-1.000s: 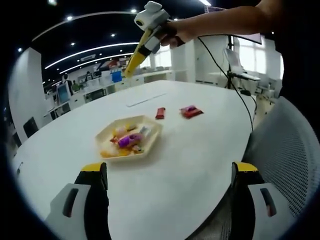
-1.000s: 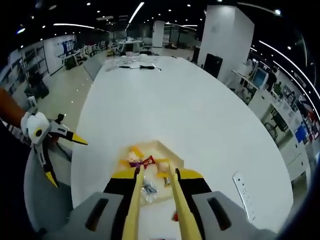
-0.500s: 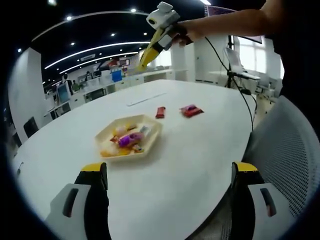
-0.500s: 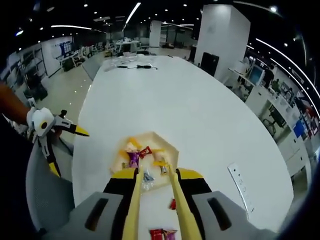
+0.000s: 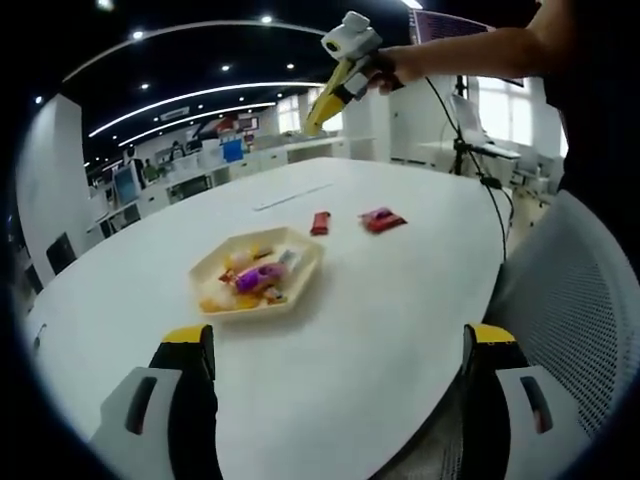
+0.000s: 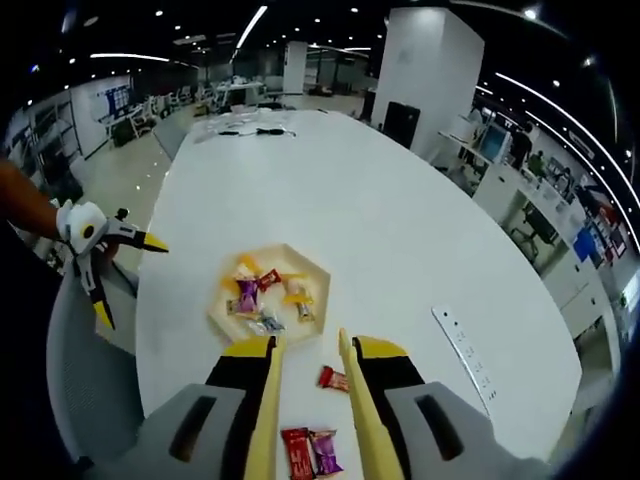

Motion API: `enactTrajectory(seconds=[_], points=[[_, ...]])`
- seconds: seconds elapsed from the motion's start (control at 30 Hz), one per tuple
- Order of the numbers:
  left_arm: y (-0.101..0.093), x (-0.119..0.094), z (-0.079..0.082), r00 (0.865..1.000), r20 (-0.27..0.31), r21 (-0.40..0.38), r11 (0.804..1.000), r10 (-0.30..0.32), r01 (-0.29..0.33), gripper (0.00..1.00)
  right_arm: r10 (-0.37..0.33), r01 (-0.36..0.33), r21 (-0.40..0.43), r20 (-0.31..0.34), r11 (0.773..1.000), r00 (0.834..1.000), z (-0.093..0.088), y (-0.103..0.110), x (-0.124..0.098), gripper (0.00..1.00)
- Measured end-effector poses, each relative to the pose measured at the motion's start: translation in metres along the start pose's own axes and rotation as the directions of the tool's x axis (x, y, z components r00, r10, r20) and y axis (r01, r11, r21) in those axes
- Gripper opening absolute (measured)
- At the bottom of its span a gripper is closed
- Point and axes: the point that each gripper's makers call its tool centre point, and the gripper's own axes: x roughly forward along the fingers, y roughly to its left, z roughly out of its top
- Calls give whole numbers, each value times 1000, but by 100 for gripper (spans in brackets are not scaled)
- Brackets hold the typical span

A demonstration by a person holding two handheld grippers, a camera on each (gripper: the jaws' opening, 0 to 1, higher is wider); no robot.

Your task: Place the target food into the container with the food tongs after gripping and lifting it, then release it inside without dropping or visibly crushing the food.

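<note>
A: Where does your container sit?

B: Your hexagonal cream tray [image 6: 268, 303] lies centre frame in the right gripper view, on the white table [image 6: 380, 230]. It holds a heap of wrapped sweets [image 6: 262, 296]: purple, red, yellow and silver wrappers.

A: Anything outside it?

B: Yes. A red sweet [image 6: 332, 378] lies just beside your right tool's tong tip. A red and purple pair [image 6: 310, 452] sits at the bottom, between the tongs.

A: Tool states?

B: Your right tool [image 6: 305, 345] has its yellow tongs parted, nothing between them. Your left tool [image 5: 340, 345], lower frame in the left gripper view, has jaws spread wide, empty. It also appears at mid-left [image 6: 125, 270] of the right gripper view.
</note>
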Motion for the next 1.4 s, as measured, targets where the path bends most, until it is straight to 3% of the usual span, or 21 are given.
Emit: enactTrajectory(seconds=[0.37, 0.5, 0.73, 0.77, 0.8, 0.87, 1.17, 1.4], points=[[1, 0, 1, 1000, 2, 1, 1000, 3, -3, 99, -32, 33, 50, -12, 998, 999, -39, -18, -14, 30], [1, 0, 1, 1000, 4, -4, 1000, 2, -2, 99, -45, 45, 33, -14, 998, 999, -48, -21, -22, 30], [3, 0, 2, 1000, 12, -12, 1000, 9, -9, 99, -30, 30, 0, -15, 1000, 999, -69, -23, -33, 30], [3, -1, 3, 1000, 14, -14, 1000, 8, -8, 99, -7, 7, -10, 19, 1000, 1000, -70, -21, -34, 30], [2, -1, 3, 1000, 16, -14, 1000, 7, -7, 99, 9, -10, 39, 29, 999, 1000, -74, -19, -35, 30], [2, 0, 3, 1000, 17, -14, 1000, 7, -6, 99, 0, 0, 14, 27, 1000, 1000, -79, -21, -36, 30], [1, 0, 4, 1000, 16, -17, 1000, 0, 0, 99, 9, -9, 8, 14, 1000, 1000, -102, -17, -29, 30], [1, 0, 4, 1000, 18, -23, 1000, -3, 3, 99, 19, -19, -14, -45, 1000, 999, -134, -13, -11, 30]])
